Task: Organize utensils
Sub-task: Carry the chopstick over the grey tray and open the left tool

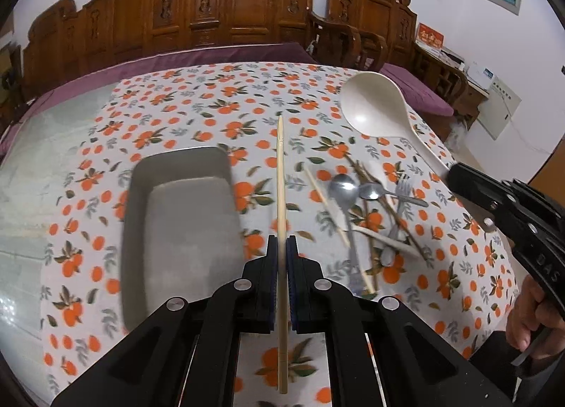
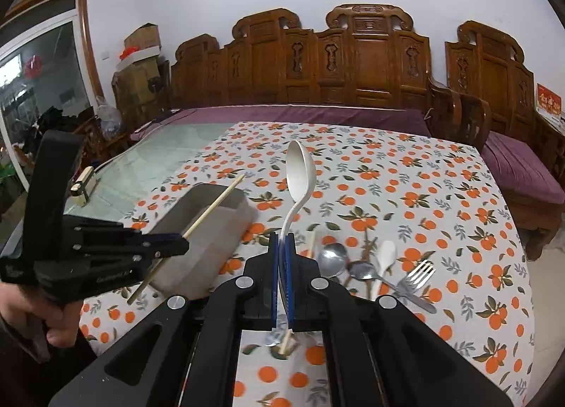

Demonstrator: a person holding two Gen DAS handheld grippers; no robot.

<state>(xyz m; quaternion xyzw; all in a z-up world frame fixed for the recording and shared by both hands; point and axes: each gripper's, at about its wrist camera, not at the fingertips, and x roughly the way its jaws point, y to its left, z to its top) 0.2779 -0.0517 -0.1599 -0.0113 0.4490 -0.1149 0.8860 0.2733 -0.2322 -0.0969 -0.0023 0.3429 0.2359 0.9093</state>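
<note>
We clamp a bamboo chopstick point(image 1: 281, 195) in our left gripper point(image 1: 281, 243) and a white ladle point(image 2: 298, 174) by its handle in our right gripper point(image 2: 281, 239), both raised, apparently bound for the empty grey tray point(image 1: 141, 216) left of centre, away from the scattered cutlery pile point(image 1: 367, 209).

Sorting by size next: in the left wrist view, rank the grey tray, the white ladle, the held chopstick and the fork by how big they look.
1. grey tray
2. white ladle, though it is raised nearer the camera
3. chopstick, longest but thin
4. fork
</note>
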